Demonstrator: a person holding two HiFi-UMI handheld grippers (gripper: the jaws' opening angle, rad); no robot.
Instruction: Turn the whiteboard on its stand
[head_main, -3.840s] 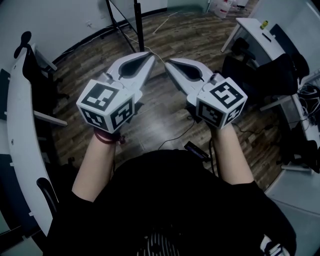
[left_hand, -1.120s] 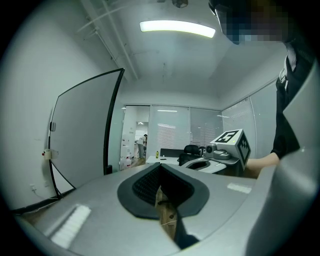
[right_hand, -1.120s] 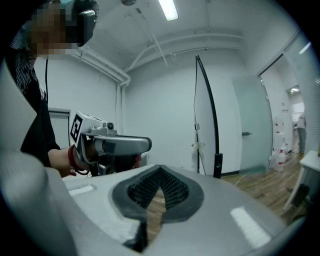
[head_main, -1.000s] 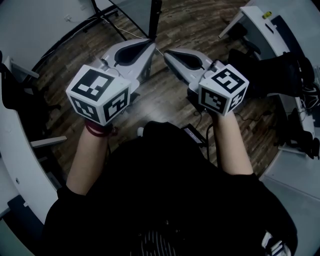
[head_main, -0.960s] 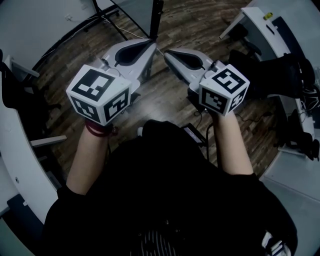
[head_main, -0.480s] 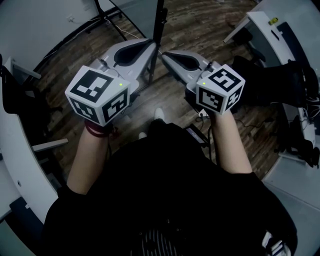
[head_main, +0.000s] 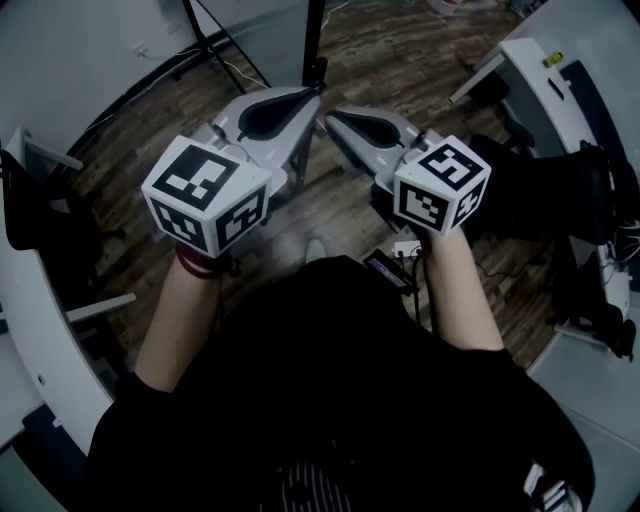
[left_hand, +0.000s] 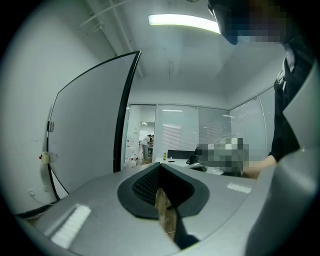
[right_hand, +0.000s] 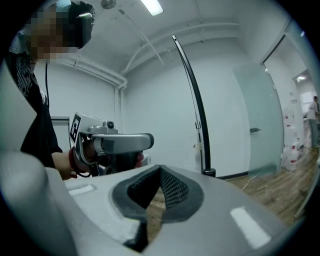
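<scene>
Closing in on the whiteboard (left_hand: 85, 130), the person is stepping forward, and the stand's black post (head_main: 314, 40) is now showing larger and lower in the head view than a second ago. At the left, the left gripper (head_main: 311, 95) is pointing at the board's black edge with its fingers pressed together and nothing between them; its tip is now sitting near the post's foot in the head view, not yet touching. The board itself is standing upright just ahead, its face filling the left half of the left gripper view. To the right, the right gripper (head_main: 331, 116) is keeping its fingers together too, empty, beside its partner. By my reading the approach is nearly ending, and no turning is happening yet.
</scene>
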